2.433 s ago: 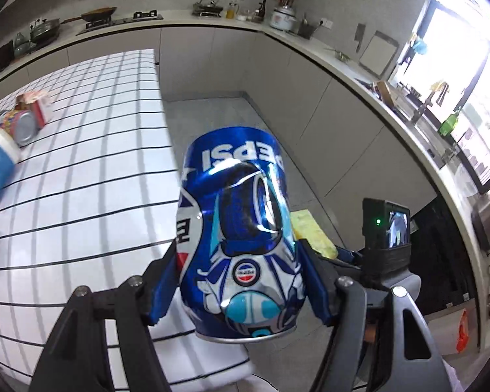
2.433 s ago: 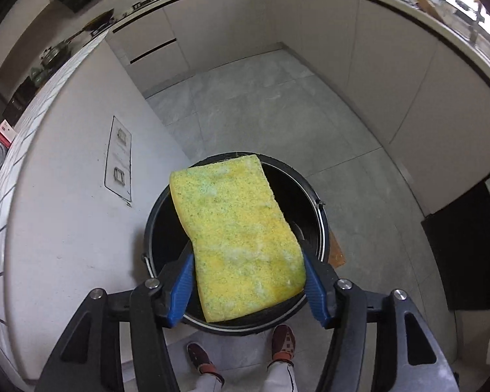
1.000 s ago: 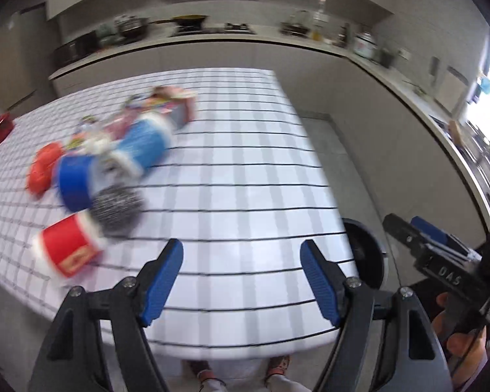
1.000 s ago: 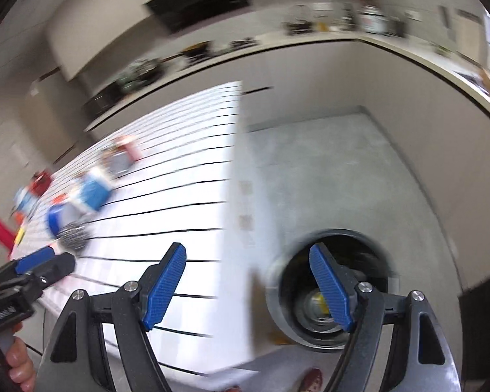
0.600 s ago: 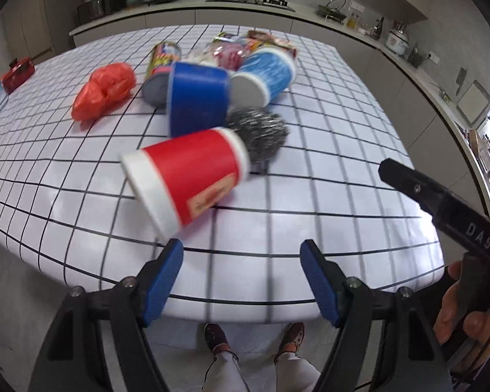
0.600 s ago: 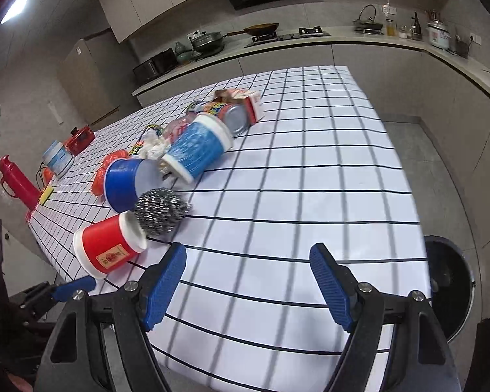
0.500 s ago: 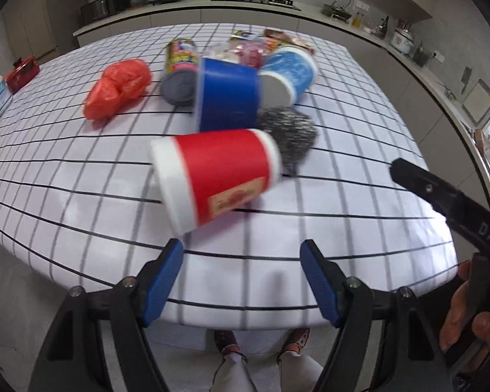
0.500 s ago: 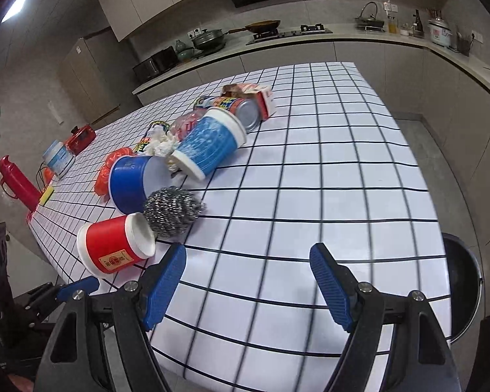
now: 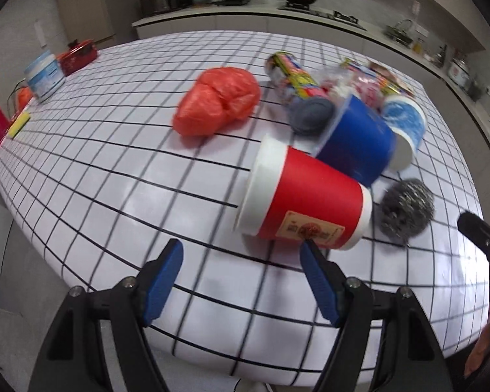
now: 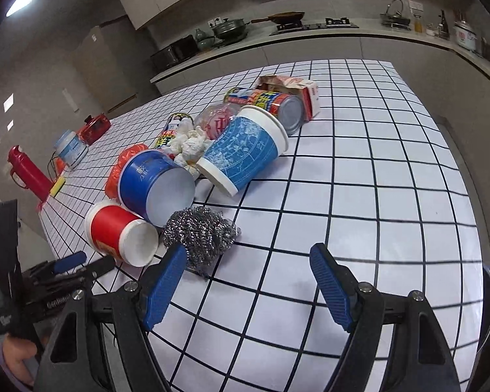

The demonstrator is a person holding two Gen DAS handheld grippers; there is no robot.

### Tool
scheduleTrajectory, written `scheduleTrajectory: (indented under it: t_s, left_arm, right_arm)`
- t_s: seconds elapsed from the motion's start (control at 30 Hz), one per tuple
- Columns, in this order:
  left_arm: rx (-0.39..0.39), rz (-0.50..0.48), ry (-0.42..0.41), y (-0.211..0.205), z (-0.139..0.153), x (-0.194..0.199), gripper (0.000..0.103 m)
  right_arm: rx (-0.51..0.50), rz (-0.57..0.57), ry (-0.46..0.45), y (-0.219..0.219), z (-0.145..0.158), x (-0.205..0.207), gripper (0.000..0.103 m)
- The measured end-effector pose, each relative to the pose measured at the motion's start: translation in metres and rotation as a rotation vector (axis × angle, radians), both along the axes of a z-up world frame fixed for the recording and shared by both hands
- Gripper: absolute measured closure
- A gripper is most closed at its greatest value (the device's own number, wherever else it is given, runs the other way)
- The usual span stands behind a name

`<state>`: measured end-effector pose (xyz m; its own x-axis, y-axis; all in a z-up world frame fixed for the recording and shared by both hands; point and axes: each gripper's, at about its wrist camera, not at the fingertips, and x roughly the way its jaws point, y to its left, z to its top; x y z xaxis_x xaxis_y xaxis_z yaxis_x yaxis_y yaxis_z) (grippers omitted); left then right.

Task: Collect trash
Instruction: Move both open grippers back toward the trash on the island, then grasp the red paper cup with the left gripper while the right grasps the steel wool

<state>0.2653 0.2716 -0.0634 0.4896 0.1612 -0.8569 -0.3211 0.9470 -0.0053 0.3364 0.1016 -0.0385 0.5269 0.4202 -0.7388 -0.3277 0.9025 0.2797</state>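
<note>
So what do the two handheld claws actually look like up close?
Both claws match. The left claw and right claw each have black angular arms, silver screws at the joints, and ribbed blue pads. In the right wrist view, white lettering shows on the left claw's black body.

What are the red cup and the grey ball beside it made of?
Red cup: likely coated paper, matte red wall with white rolled rim and printed label. Grey ball: steel wool scourer, tangled shiny metallic strands.
</note>
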Motion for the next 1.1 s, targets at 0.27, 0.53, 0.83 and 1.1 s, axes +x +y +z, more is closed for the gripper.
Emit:
scheduleTrajectory:
  t_s: [0.27,0.53,0.83,1.1]
  left_arm:
    - [-0.051,0.147,-0.041,0.034,0.011,-0.007,0.028]
    - [-0.304,0.040,-0.048,0.000,0.013,-0.003,0.027]
    - [-0.273,-0.012,0.019,0.027,-0.007,0.030,0.027]
    - [-0.173,-0.027,0.024,0.062,-0.003,0.029,0.027]
  right_arm:
    - [0.024,0.041,0.005,0.012,-0.006,0.013,0.023]
    - [0.018,0.045,0.000,0.026,-0.004,0.016,0.023]
    - [-0.018,-0.015,-0.009,0.036,-0.003,0.013,0.023]
    - [-0.035,-0.060,-0.002,0.041,-0.006,0.012,0.023]
